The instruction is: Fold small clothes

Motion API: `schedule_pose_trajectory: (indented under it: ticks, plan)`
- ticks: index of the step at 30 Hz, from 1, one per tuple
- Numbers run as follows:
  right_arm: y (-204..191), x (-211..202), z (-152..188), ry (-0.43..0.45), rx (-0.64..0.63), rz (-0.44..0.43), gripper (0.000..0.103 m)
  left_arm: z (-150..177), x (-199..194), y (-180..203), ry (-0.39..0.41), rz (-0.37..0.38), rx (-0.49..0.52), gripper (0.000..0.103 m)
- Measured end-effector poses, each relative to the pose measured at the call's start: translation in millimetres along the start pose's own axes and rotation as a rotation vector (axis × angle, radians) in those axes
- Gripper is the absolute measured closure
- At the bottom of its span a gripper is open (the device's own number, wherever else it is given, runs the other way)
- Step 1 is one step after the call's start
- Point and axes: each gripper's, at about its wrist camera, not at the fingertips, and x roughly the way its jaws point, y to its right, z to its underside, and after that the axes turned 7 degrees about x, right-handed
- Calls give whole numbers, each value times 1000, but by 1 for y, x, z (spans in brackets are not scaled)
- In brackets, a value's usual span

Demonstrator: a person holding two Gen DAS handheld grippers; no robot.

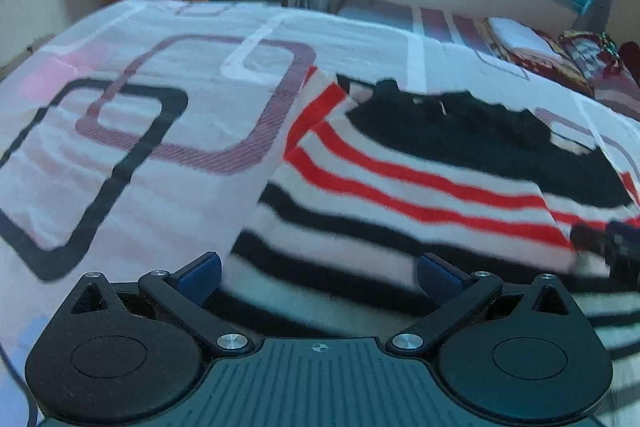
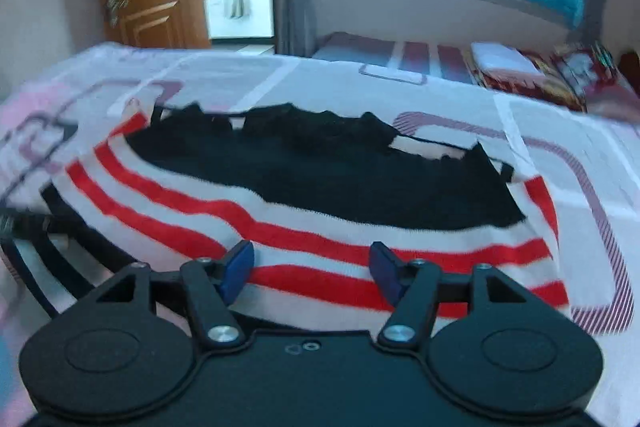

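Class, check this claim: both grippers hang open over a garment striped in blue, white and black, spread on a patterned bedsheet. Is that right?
Not quite. The garment is striped red, white and black, not blue, as the right wrist view shows. The rest holds: left gripper and right gripper are open above it on the patterned bedsheet.

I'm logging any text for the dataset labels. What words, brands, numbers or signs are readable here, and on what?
None readable.
Striped red, white and black knitted garment: no label visible.
Patterned pink and white bedsheet: shapes only.
Red printed bedding at the far end: print too blurred to read.
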Motion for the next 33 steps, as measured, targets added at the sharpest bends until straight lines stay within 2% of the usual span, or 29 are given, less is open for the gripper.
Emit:
schedule_pose_trajectory:
  ticks: [2, 9, 13, 18, 23, 24, 27, 31, 33]
  plan:
    - [-1, -9, -4, 17, 29, -13, 40, 6, -3, -6, -35, 23, -40, 0]
    - [-25, -21, 8, 9, -26, -5, 40, 26, 2, -18, -91, 100, -138, 0]
    - [-25, -19, 21, -22, -13, 14, 40, 37, 11, -22, -92, 191, -218, 0]
    - [-23, -20, 28, -26, -8, 21, 39, 41, 16, -24, -19, 229, -283, 0]
    - [-21, -19, 27, -18, 5, 13, 39, 41, 23, -33, 46, 272, -414, 2]
    - [-21, -19, 26, -14, 7, 11, 39, 41, 24, -34, 57, 276, -435, 16]
    - [-19, -19, 24, -2, 4, 6, 39, 35, 34, -38, 73, 277, -481, 36]
    - [-20, -18, 20, 16, -15, 5, 39, 30, 42, -39, 80, 284, -541, 37]
    - [-19, -20, 16, 35, -12, 2, 39, 26, 44, -32, 82, 258, -516, 51]
